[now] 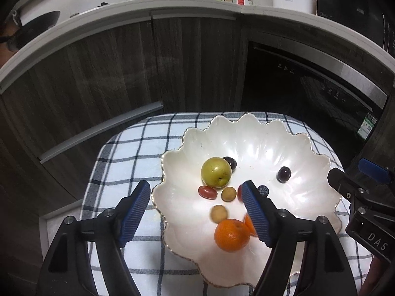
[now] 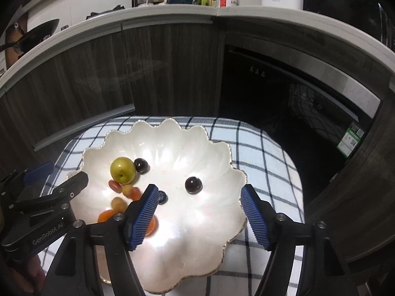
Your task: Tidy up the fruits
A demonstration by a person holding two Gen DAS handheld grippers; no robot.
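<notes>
A white scalloped bowl (image 1: 246, 119) (image 2: 170, 123) sits on a blue-checked cloth (image 1: 138, 153). In it lie a green-yellow round fruit (image 1: 216, 174) (image 2: 122, 169), two dark grapes (image 1: 284, 174) (image 2: 193, 185), a red cherry tomato (image 1: 207, 192), two small tan fruits (image 1: 228, 194), a blueberry (image 1: 263, 191) and an orange (image 1: 232, 234); a second orange is partly hidden behind a finger. My left gripper (image 1: 196, 187) hangs open over the bowl's left side, above the small fruits and holding none. My right gripper (image 2: 200, 189) is open over the bowl's right side, pads clear of the grape.
Dark wood cabinet doors (image 1: 111, 79) and a black built-in appliance (image 1: 308, 93) stand behind the cloth-covered surface. The counter above (image 1: 197, 2) carries bottles, a wire rack and a white pot. Each gripper shows at the edge of the other's view.
</notes>
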